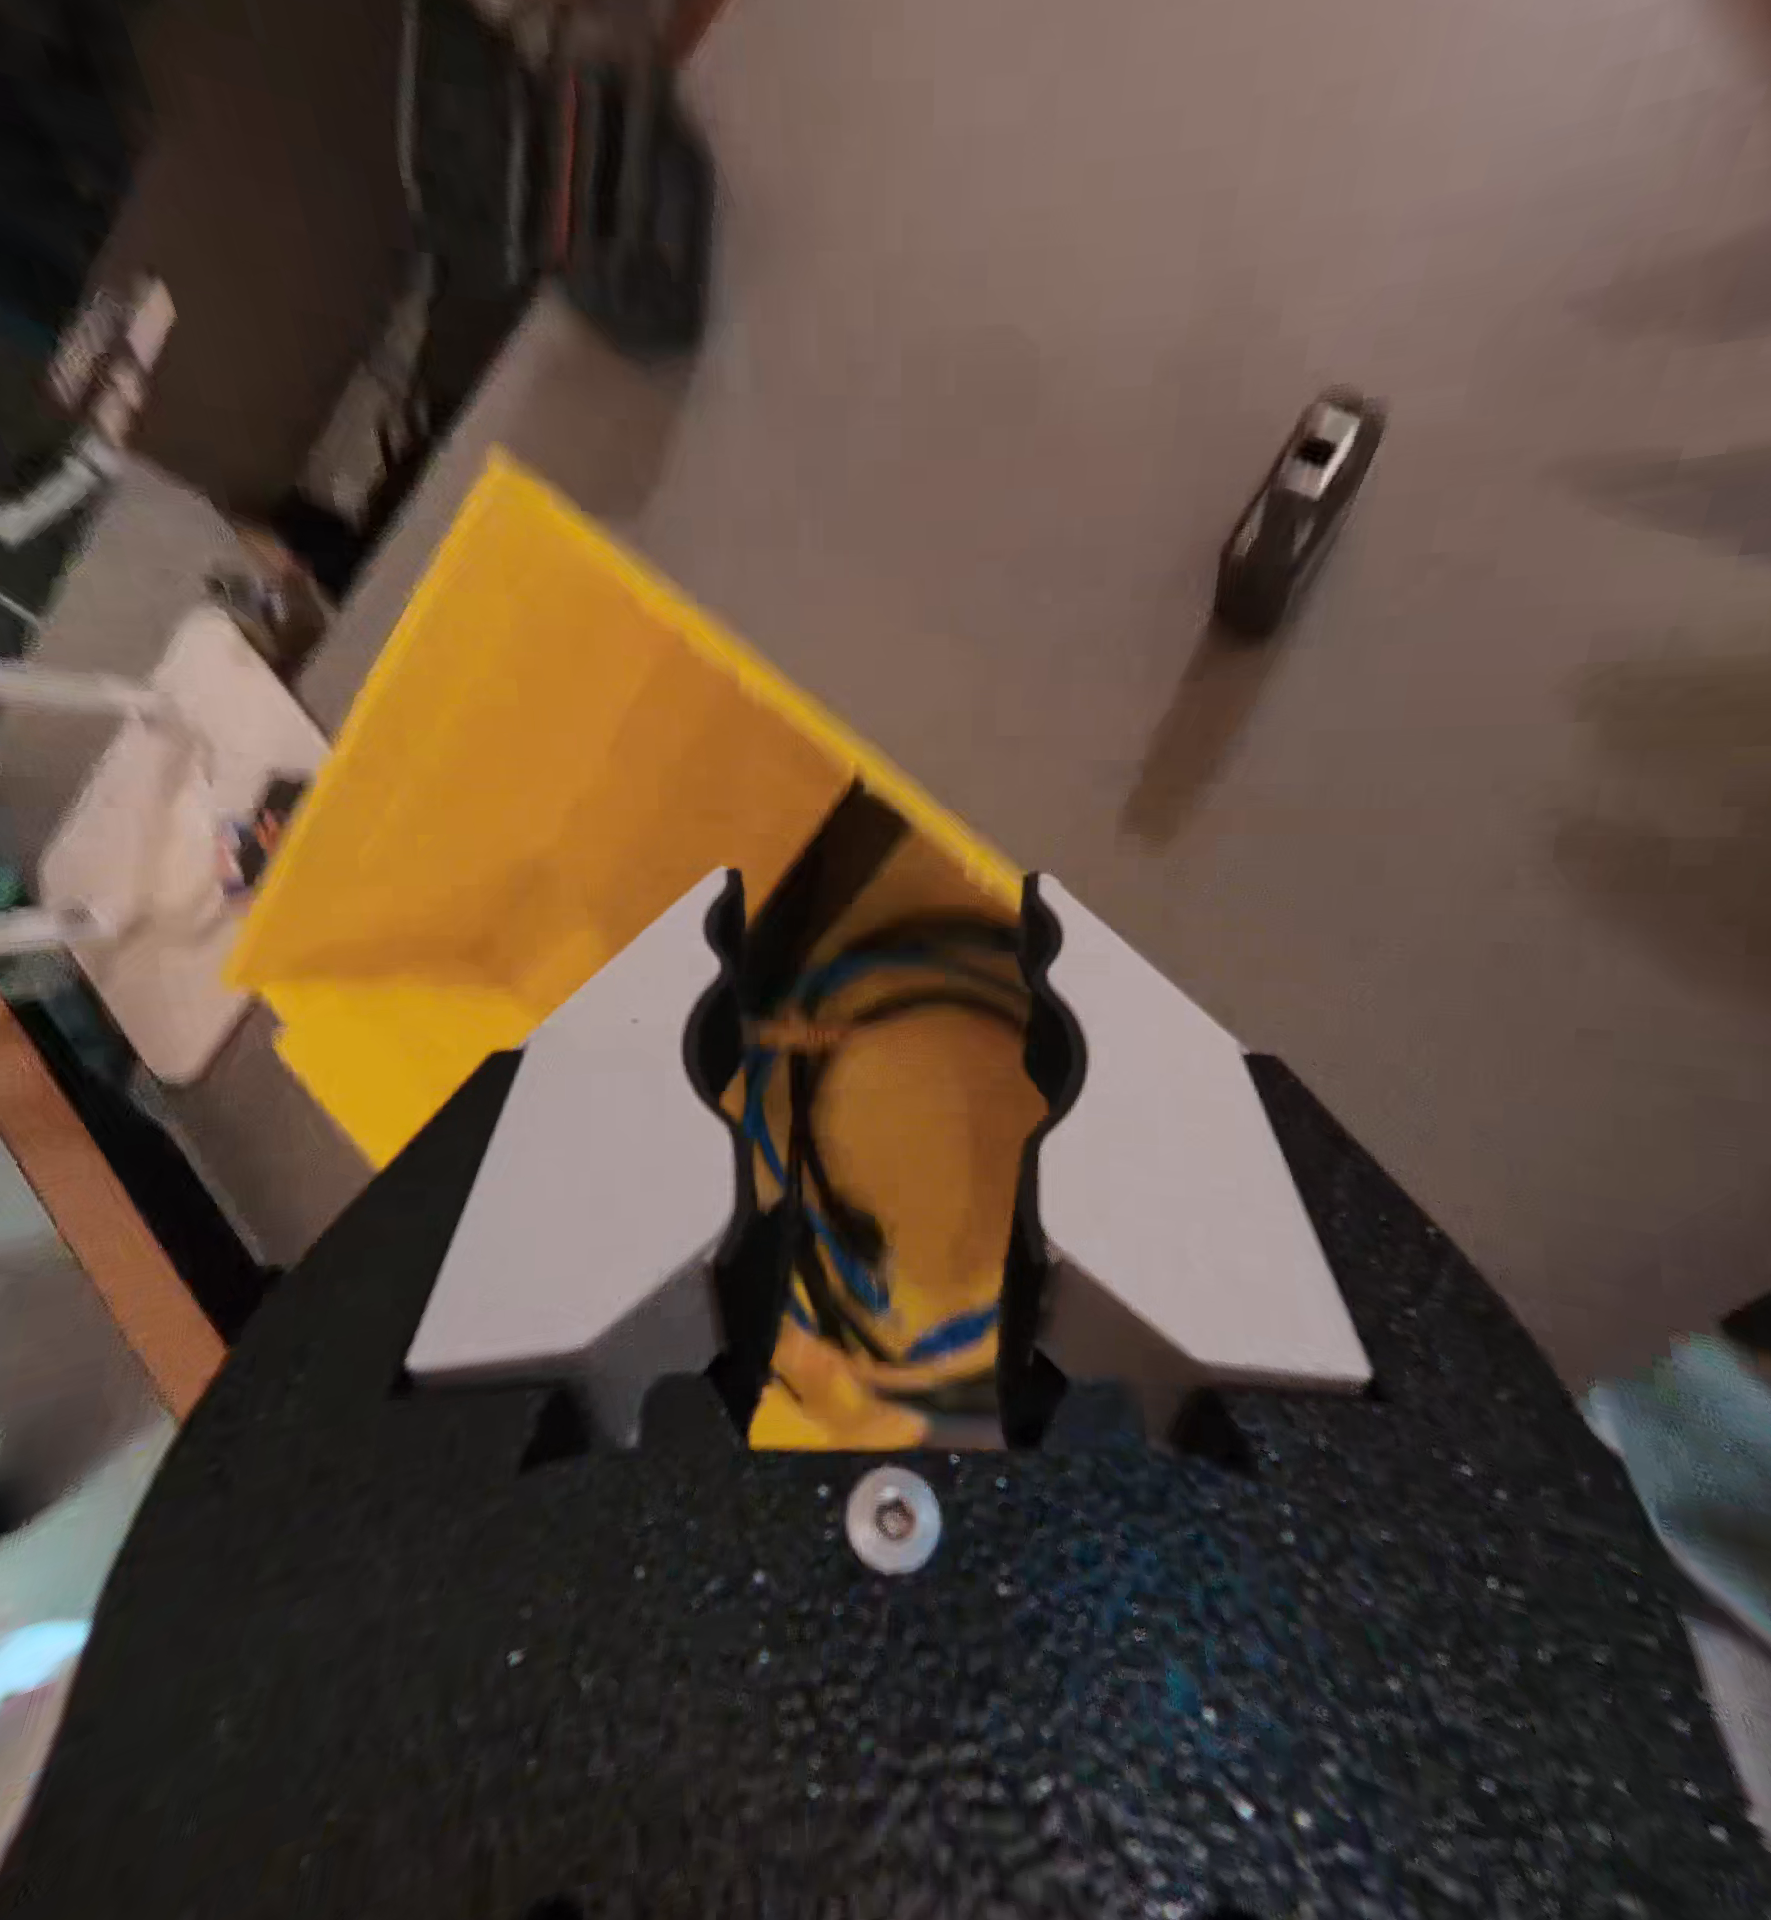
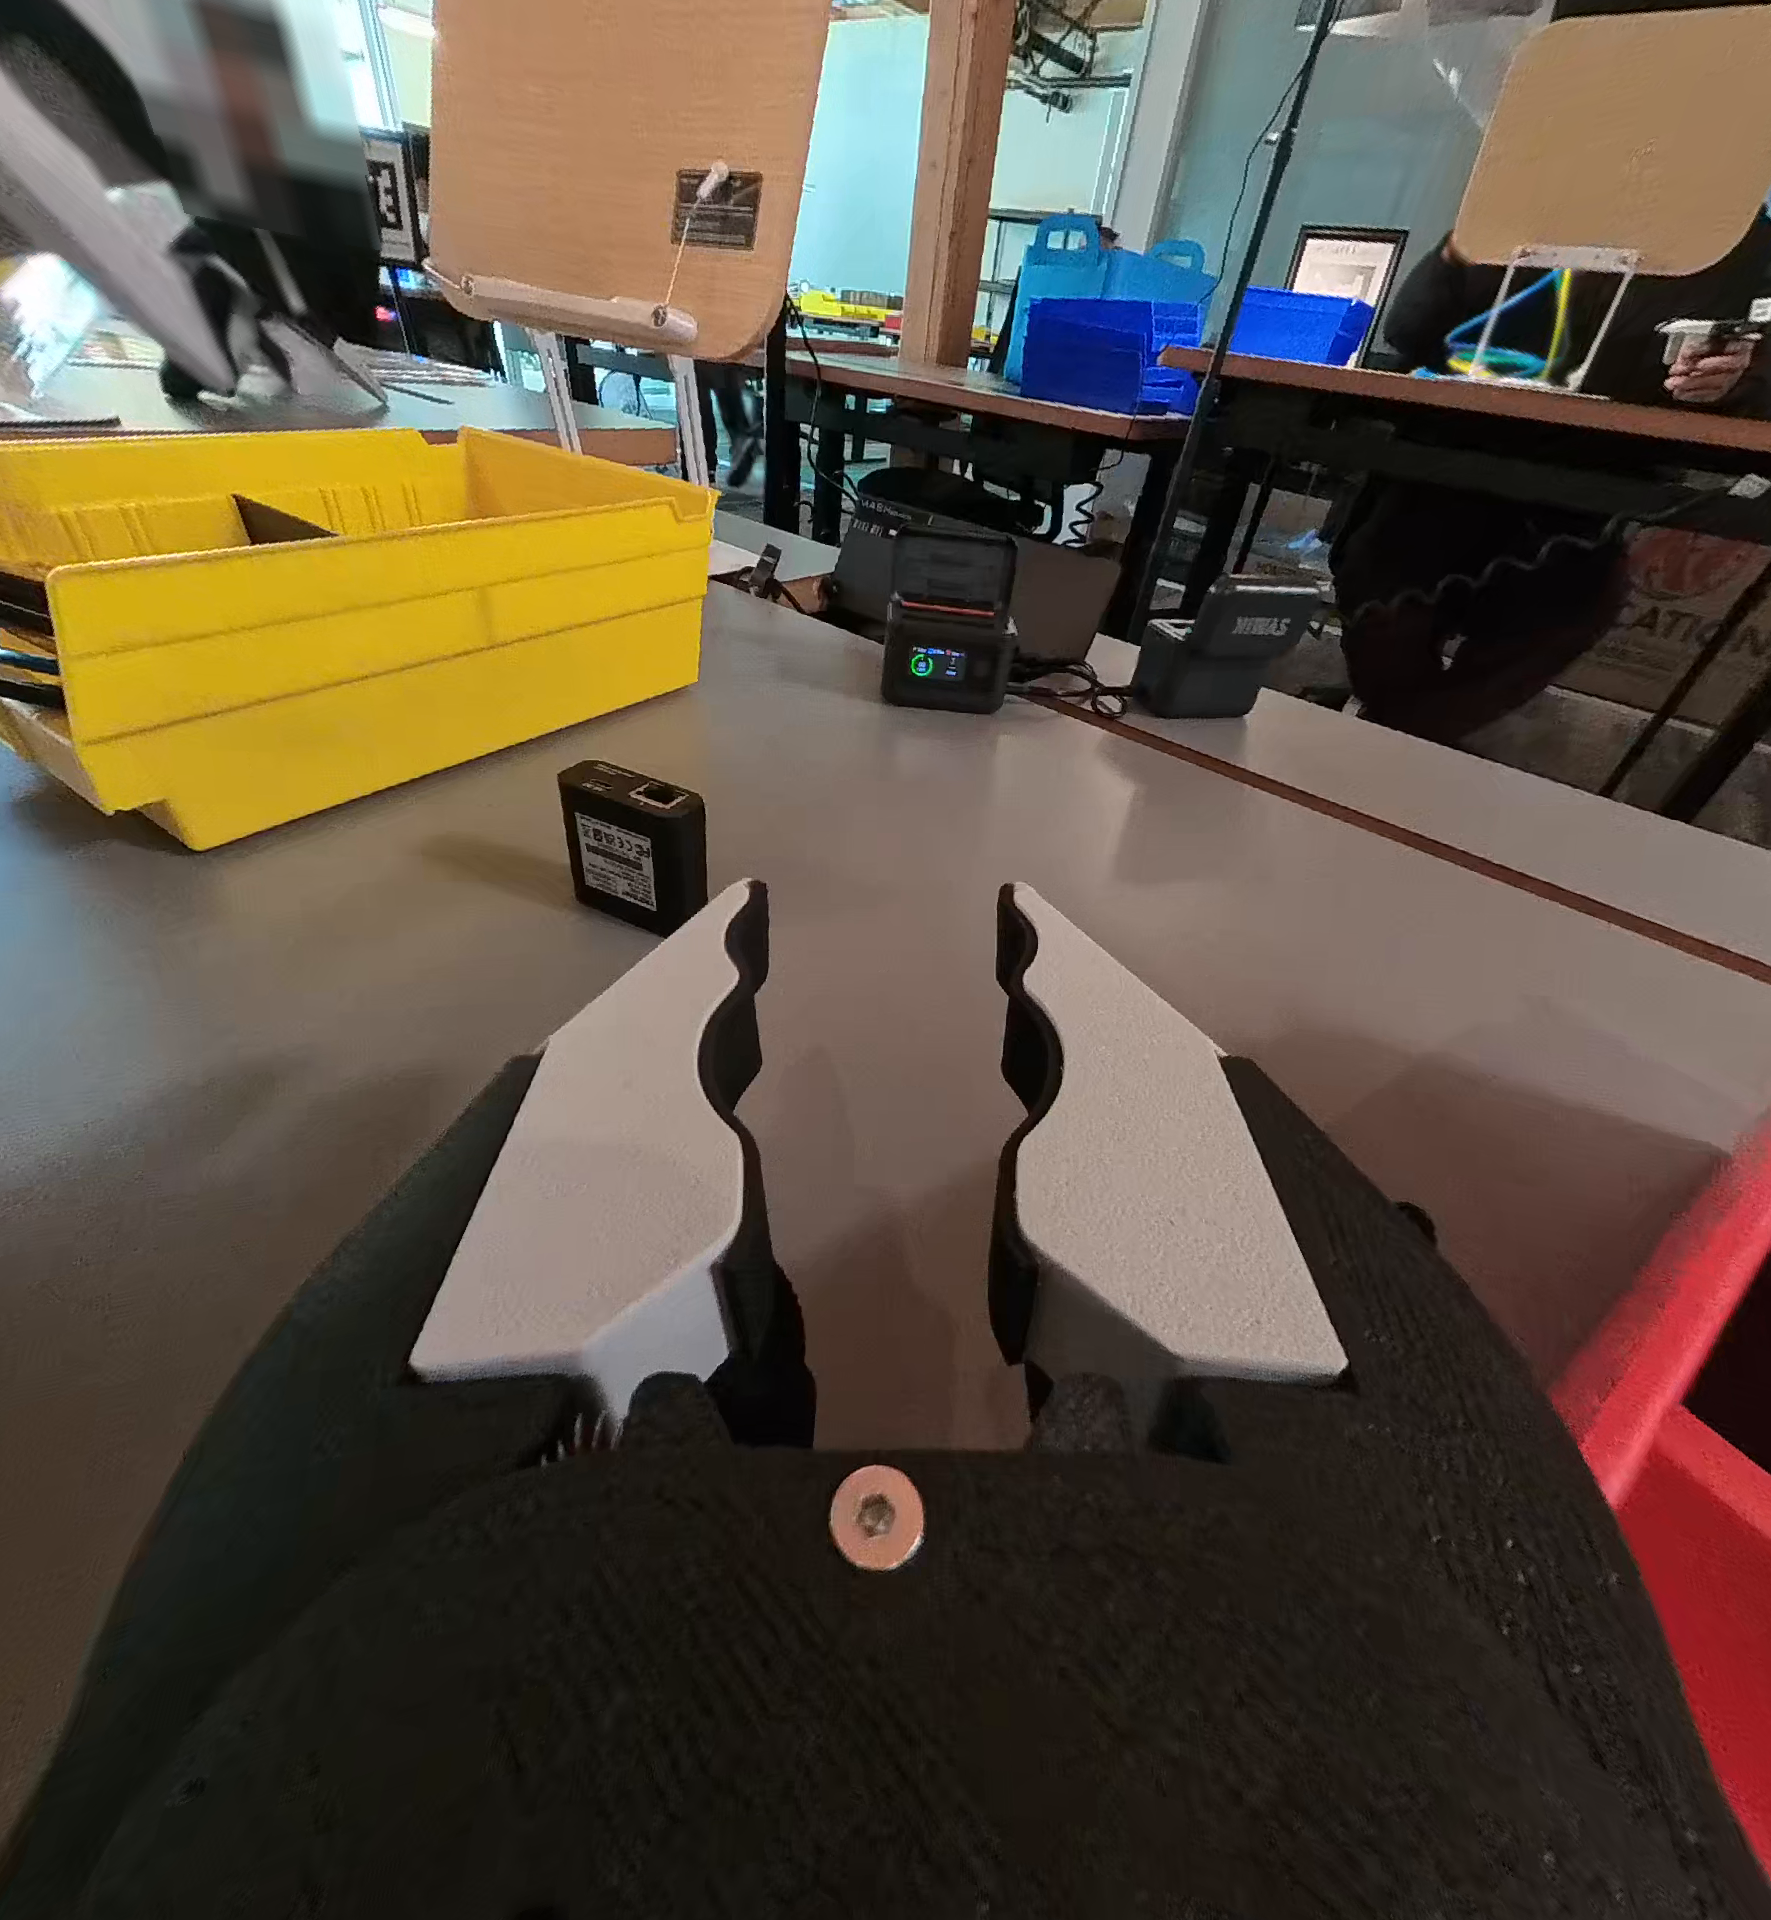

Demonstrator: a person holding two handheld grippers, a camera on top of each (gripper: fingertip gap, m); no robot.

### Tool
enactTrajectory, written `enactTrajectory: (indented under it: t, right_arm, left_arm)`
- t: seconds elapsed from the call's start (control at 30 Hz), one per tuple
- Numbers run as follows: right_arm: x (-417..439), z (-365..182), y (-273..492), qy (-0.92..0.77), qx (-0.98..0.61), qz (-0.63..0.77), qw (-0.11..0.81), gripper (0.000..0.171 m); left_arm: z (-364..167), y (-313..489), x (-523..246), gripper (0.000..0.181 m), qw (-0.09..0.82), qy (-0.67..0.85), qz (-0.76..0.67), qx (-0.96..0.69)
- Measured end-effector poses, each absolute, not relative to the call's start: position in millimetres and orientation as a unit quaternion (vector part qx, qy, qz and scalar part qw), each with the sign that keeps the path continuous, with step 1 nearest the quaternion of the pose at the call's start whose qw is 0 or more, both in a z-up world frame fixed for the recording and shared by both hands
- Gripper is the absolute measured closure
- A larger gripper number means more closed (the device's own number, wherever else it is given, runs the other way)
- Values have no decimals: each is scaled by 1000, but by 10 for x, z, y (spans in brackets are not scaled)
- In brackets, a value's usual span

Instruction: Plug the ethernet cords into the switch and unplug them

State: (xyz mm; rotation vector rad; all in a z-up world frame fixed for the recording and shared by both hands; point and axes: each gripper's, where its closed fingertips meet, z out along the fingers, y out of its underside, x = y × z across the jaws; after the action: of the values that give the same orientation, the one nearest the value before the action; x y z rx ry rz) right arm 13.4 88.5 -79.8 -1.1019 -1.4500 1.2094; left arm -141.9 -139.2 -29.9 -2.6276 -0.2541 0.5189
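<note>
Now the left gripper (image 1: pixel 881 914) hangs above the yellow bin (image 1: pixel 548 790) and looks down into it, with its fingers apart and nothing between them. Directly under the gap lie the ethernet cords (image 1: pixel 839 1143), blue and black, coiled in a loose ring on the bin floor. So the cords are straight below this tool, and I judge the left side is the nearer one to take them; the picture is blurred, so I cannot tell where the plugs are. The switch (image 2: pixel 634 847), a small black box, stands on its side on the grey table (image 2: pixel 1172 935), apart from the bin, one port facing up. The right gripper (image 2: pixel 881 899) is also released and empty, low over the table, with the switch just ahead and left of its tips.
</note>
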Motion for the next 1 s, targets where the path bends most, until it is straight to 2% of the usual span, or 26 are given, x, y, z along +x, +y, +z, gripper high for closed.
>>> enactTrajectory:
  t: [0.03,0.17,0.3,0.47,0.53,1.0]
  right_arm:
    - [133,-801,876,-591,-447,491,459,128]
    - [138,-791,860,-594,-441,486,465,128]
    - [125,-831,866,-598,-446,481,460,128]
    - [115,-858,874,-599,-449,478,459,129]
    - [113,-864,876,-600,-450,477,458,129]
    - [113,-861,871,-601,-448,476,459,129]
  left_arm:
    - [-362,-1556,-1384,131,208,-103,159,-960]
    - [-795,-1962,-1026,134,159,-99,3,-982]
    - [-1164,-2155,-1000,135,120,-89,6,-989]
    - [-1289,-2124,-821,163,144,-86,-68,-983]
    - [-1208,-2112,-875,174,162,-66,-36,-984]
    - [333,-2200,-1703,178,377,-136,336,-853]
